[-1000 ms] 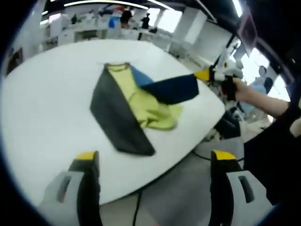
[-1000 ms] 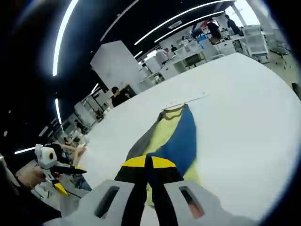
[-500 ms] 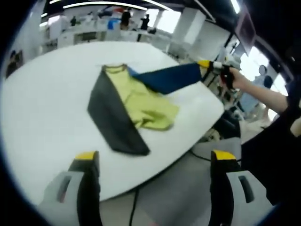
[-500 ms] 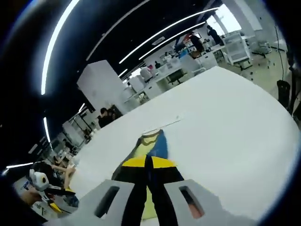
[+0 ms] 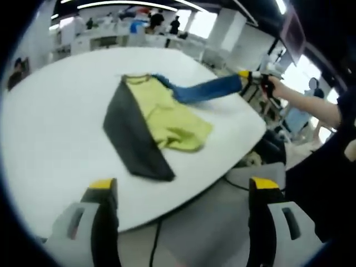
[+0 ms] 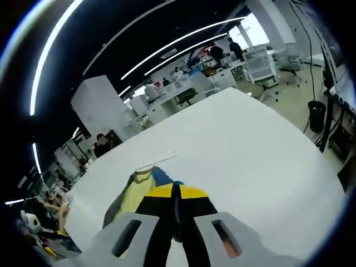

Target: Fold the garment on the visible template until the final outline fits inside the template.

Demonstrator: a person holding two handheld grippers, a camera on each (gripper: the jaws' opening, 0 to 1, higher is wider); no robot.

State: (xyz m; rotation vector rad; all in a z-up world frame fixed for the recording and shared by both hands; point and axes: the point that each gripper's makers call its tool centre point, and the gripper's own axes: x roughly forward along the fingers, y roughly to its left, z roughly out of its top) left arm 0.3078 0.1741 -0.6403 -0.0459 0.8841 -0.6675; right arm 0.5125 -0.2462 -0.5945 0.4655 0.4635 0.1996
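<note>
In the left gripper view, the left hand-held gripper [image 5: 181, 192] hangs released off the desk's near edge, jaws wide apart and bare. Beyond it, on the white desk [image 5: 55, 128], lies the garment [image 5: 150, 125], dark grey and yellow-green, rumpled. Its blue sleeve [image 5: 206, 89] stretches taut toward the desk's far side, grasped by the right hand-held gripper [image 5: 245, 75]. In the right gripper view, that gripper [image 6: 176, 194] is clenched on the blue cloth.
</note>
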